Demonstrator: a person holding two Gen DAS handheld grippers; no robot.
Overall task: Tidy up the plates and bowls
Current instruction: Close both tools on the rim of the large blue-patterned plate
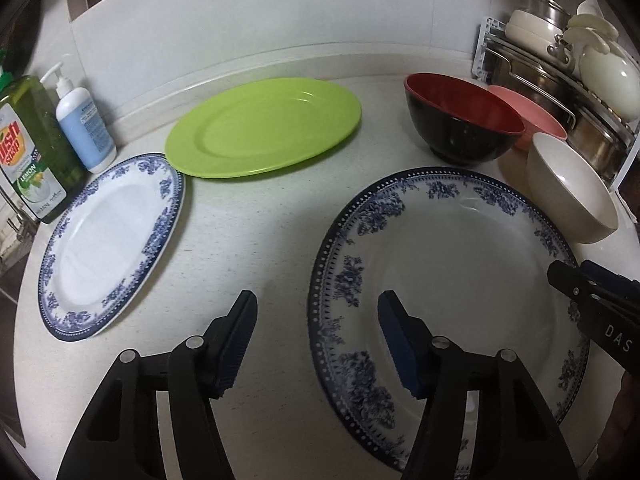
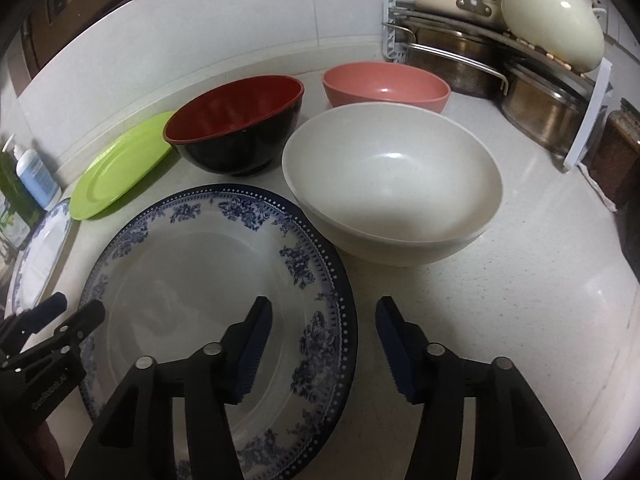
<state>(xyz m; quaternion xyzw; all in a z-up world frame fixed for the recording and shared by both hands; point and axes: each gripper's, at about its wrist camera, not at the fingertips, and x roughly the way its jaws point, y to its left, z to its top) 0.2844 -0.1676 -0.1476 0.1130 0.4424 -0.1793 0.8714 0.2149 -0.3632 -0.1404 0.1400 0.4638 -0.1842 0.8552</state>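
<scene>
Left hand-held gripper (image 1: 316,312), right hand-held gripper (image 2: 324,316): jaws apart.

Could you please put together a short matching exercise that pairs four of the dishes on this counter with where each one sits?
Things:
1. green plate
2. pink bowl
3. cream bowl
4. smaller blue-patterned plate

Places:
A. beside the soap bottles, at the counter's left end
B. just right of the large blue-patterned plate
C. against the back wall, left of the red-and-black bowl
D. nearest the pot rack, behind the cream bowl

Pairs: 1-C, 2-D, 3-B, 4-A
</scene>
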